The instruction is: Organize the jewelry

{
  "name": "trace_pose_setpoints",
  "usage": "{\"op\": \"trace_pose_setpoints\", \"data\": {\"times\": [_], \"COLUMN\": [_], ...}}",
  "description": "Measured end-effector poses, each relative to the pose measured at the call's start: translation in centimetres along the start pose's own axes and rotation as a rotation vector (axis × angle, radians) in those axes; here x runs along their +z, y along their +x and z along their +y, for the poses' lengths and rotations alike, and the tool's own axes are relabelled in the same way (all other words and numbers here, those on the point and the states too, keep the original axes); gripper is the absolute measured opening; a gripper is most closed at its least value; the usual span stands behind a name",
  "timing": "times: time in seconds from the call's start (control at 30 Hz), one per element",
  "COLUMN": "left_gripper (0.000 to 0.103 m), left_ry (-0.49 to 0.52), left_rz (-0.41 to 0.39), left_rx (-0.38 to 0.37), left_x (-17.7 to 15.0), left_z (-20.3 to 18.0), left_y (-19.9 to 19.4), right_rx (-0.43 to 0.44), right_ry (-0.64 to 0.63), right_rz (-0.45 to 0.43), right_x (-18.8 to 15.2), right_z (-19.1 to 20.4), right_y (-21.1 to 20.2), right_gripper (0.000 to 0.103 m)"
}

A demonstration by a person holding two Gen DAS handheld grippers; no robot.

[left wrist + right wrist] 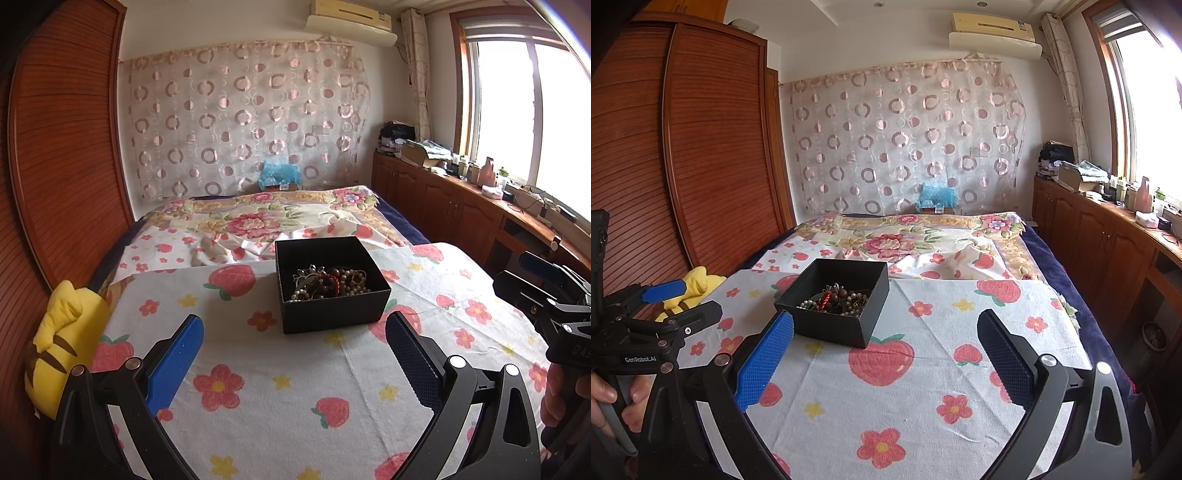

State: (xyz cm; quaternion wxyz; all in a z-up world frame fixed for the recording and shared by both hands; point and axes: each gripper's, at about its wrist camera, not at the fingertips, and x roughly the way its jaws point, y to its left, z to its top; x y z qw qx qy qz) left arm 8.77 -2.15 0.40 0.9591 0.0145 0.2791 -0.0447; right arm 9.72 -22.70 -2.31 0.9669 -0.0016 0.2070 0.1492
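Observation:
A black open box (334,312) (827,325) sits on a strawberry-print cloth (258,387) (905,387) spread over a table. Inside it lies a tangle of jewelry (328,282) (836,299): pearl strands, dark beads and a red piece. My left gripper (295,343) is open, held just short of the box with nothing between its fingers. My right gripper (886,343) is open too, to the right of the box and a little nearer me. Each gripper shows at the edge of the other's view, held by a hand (613,402).
A yellow plush toy (62,347) (689,291) lies at the cloth's left edge. Behind the table is a bed with a floral blanket (266,218). A wooden wardrobe (683,147) stands on the left, and low cabinets (461,206) with clutter run under the window on the right.

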Motion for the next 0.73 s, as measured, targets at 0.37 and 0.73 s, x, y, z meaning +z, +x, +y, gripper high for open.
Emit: {"op": "trace_pose_setpoints", "data": {"times": [0.37,0.73], "left_gripper": [0.095,0.095], "left_ry": [0.000,0.000], "left_rz": [-0.001,-0.002], "left_rx": [0.001,0.001], "left_x": [-0.12,-0.18], "left_z": [0.03,-0.05], "left_y": [0.05,0.03], "right_rx": [-0.001,-0.001], "right_ry": [0.000,0.001], "right_rz": [-0.004,-0.004], "right_x": [-0.06,-0.20], "right_z": [0.08,0.06], "right_y": [-0.01,0.04], "right_gripper": [0.100,0.100]}}
